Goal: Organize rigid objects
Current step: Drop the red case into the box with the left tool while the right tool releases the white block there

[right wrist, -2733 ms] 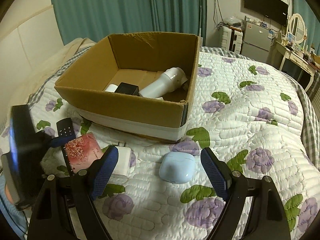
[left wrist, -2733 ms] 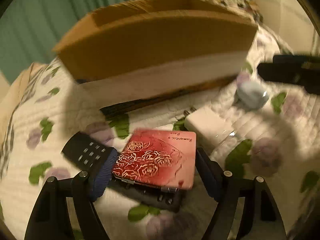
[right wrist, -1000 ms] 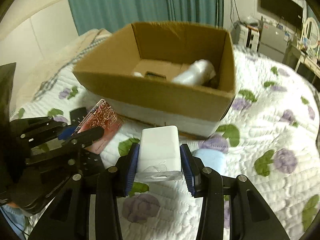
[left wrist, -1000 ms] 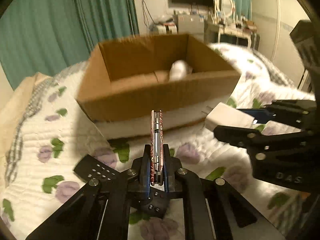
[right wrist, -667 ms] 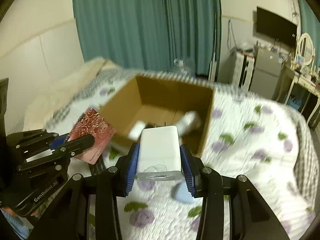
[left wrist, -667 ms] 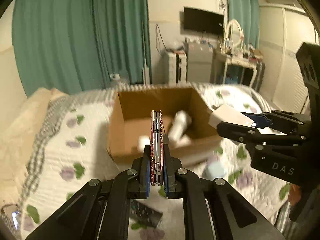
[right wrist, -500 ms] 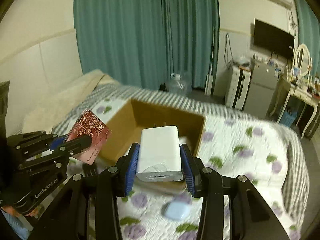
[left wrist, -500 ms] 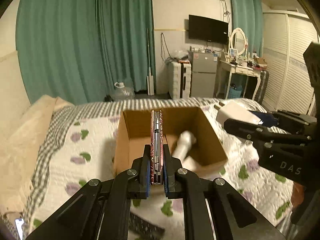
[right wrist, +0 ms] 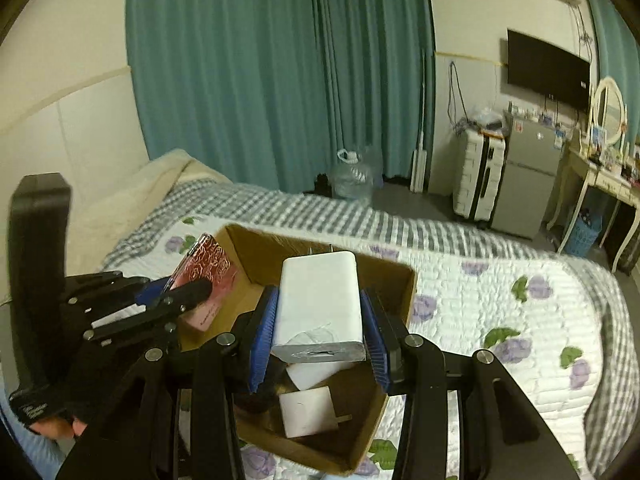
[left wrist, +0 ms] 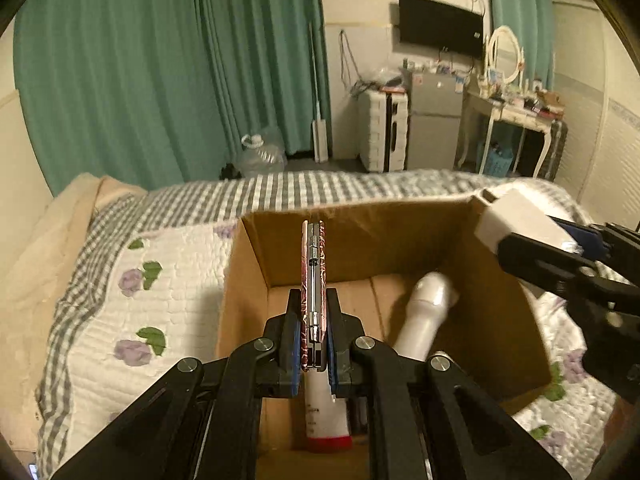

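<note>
My left gripper (left wrist: pixel 313 334) is shut on a thin red rose-patterned case (left wrist: pixel 314 276), held edge-on above the open cardboard box (left wrist: pixel 248 280). In the right wrist view the case (right wrist: pixel 208 270) shows its rose face over the box's left side. My right gripper (right wrist: pixel 318 330) is shut on a white charger block (right wrist: pixel 320 300) and holds it above the box (right wrist: pixel 400 292). The charger also shows in the left wrist view (left wrist: pixel 516 220). Inside the box lie a white cylinder (left wrist: pixel 426 312), a white tube with a red end (left wrist: pixel 324 416) and a small white adapter (right wrist: pixel 308 412).
The box sits on a bed with a white floral quilt (right wrist: pixel 500 312) and a grey checked blanket (left wrist: pixel 192 204). Teal curtains (right wrist: pixel 260 72), a water jug (right wrist: pixel 354 180), a white suitcase (right wrist: pixel 478 176), a small fridge (right wrist: pixel 524 176) and a dressing table (left wrist: pixel 516 120) stand beyond.
Both grippers rose from the quilt with their objects and now hover over the box's opening, closer above it than half a second ago. The remote and blue earbud case have left view.
</note>
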`<state>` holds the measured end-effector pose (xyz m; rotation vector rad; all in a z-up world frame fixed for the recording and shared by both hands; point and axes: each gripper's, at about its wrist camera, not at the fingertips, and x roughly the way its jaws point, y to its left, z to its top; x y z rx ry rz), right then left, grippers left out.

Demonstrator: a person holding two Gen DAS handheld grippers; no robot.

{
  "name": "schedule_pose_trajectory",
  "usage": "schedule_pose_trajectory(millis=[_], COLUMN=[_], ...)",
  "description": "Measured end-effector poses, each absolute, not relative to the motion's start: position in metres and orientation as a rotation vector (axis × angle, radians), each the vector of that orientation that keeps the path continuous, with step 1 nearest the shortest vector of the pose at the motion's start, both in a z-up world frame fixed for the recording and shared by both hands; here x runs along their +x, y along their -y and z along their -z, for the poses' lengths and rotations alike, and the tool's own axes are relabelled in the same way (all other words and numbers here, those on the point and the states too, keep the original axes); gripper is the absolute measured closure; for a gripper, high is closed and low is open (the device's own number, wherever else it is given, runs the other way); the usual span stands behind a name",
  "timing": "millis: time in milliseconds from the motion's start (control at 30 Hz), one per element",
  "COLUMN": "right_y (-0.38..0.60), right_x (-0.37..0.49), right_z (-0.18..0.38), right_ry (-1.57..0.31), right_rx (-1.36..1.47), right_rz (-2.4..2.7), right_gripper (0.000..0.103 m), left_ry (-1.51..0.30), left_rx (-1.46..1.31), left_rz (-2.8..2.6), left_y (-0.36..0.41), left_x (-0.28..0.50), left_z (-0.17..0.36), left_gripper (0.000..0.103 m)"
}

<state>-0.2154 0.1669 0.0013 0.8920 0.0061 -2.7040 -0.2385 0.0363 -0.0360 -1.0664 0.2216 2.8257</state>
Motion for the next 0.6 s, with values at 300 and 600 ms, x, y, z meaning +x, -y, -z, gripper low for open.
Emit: schedule_pose_trajectory(millis=[300,600], right_y=[-0.184,-0.186], right_x=[-0.22,-0.218], right_z=[0.013,0.009], right_ry=[0.02,0.03], right_rx=[0.947,0.949], right_rz=[2.717,2.723], right_gripper=[0.062,0.062], left_ry=[-0.217,-0.233], left_rx=[-1.137,-1.034], left_rz=[-2.807,-2.853], left_y=[-0.039,-0.04], left_x=[-0.245,-0.234], left_z=[0.056,0.042], left_gripper=[0.093,0.039])
